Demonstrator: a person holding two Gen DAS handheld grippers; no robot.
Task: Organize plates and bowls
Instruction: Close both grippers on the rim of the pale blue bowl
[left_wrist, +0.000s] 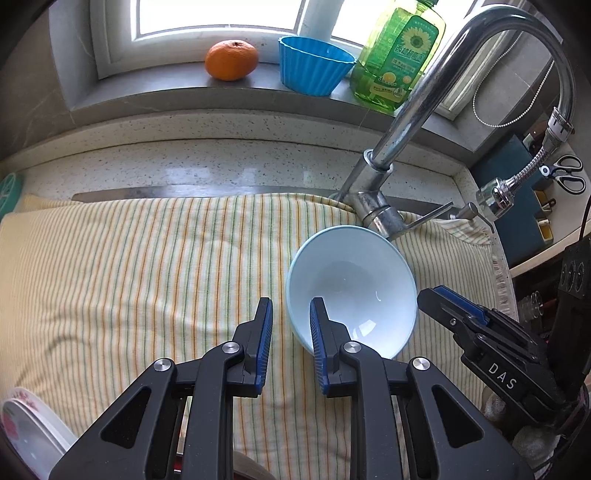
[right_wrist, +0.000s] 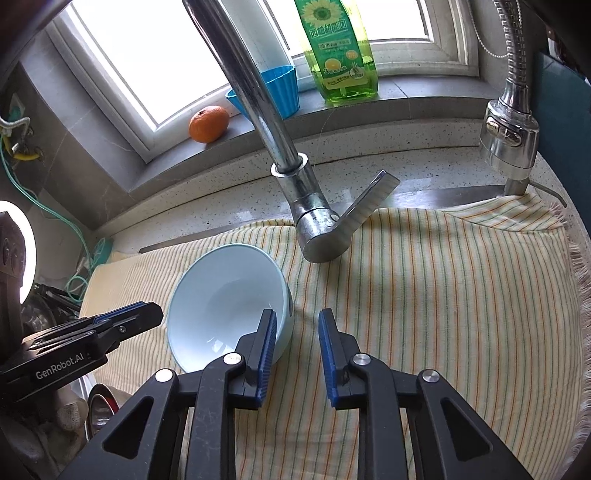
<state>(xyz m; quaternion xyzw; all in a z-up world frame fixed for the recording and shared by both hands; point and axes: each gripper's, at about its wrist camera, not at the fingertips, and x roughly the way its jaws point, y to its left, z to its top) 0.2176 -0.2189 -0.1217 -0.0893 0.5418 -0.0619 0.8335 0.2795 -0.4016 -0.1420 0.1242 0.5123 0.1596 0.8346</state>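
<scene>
I had the pale blue bowl (left_wrist: 351, 291) sitting upright on the striped cloth (left_wrist: 147, 266), just in front of the tap (left_wrist: 373, 206). My left gripper (left_wrist: 291, 314) straddled its near rim, jaws parted, not pinching. My right gripper (right_wrist: 297, 325) did likewise on the opposite side, nothing clamped.

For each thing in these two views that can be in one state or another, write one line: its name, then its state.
Pale blue bowl: empty, tilted on the striped cloth.
Left gripper: open, one finger inside the bowl's rim, one outside.
Right gripper: open, one finger at the bowl's rim.
Faucet: no water running.
Blue cup: upright on the sill.
Detergent bottle: upright, partly full.
</scene>
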